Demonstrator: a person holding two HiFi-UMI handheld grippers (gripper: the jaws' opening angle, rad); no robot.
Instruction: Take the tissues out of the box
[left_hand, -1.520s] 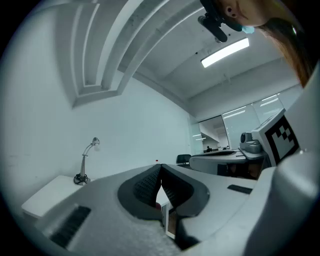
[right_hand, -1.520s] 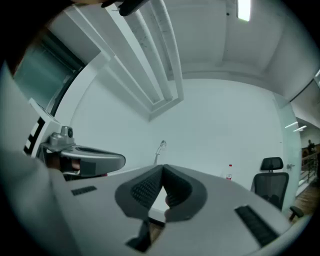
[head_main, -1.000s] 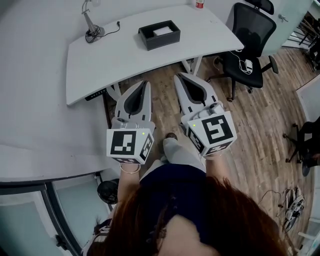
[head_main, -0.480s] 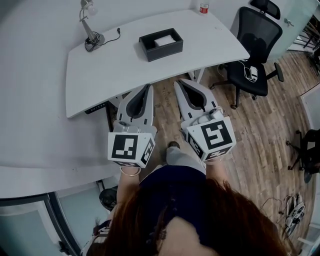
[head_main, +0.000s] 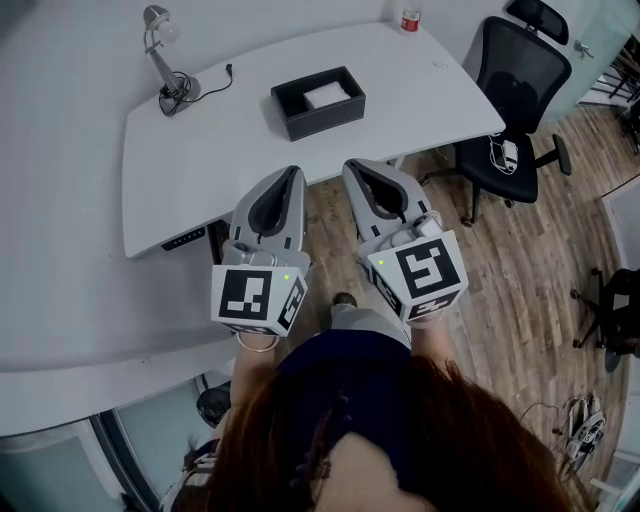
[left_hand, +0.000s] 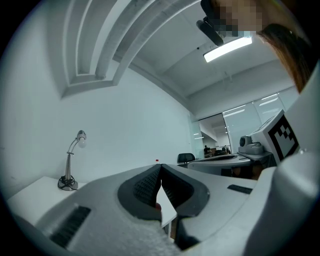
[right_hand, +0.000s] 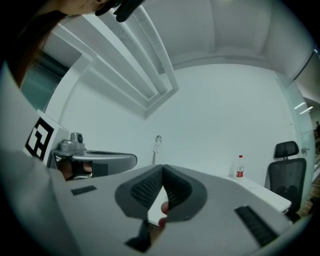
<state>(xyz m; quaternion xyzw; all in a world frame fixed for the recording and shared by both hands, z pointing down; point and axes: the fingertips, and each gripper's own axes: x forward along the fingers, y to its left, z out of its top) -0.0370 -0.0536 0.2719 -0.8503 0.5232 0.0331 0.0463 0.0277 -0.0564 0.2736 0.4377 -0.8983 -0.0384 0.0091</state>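
A black tissue box stands on the white desk, with a white tissue showing in its open top. My left gripper and right gripper are held side by side, level, their tips at the desk's near edge, short of the box. Both are shut with nothing between the jaws. In the left gripper view the left gripper has its pads meeting at the tip; the right gripper looks the same in the right gripper view. The jaws hide the box in both gripper views.
A desk lamp with a cable stands at the desk's far left. A red-labelled bottle is at the far right corner. A black office chair stands right of the desk on the wood floor. A second white surface lies at my left.
Both grippers have moved forward together, from over the floor to the desk's near edge. Their jaws have stayed shut. The box has not moved on the desk.
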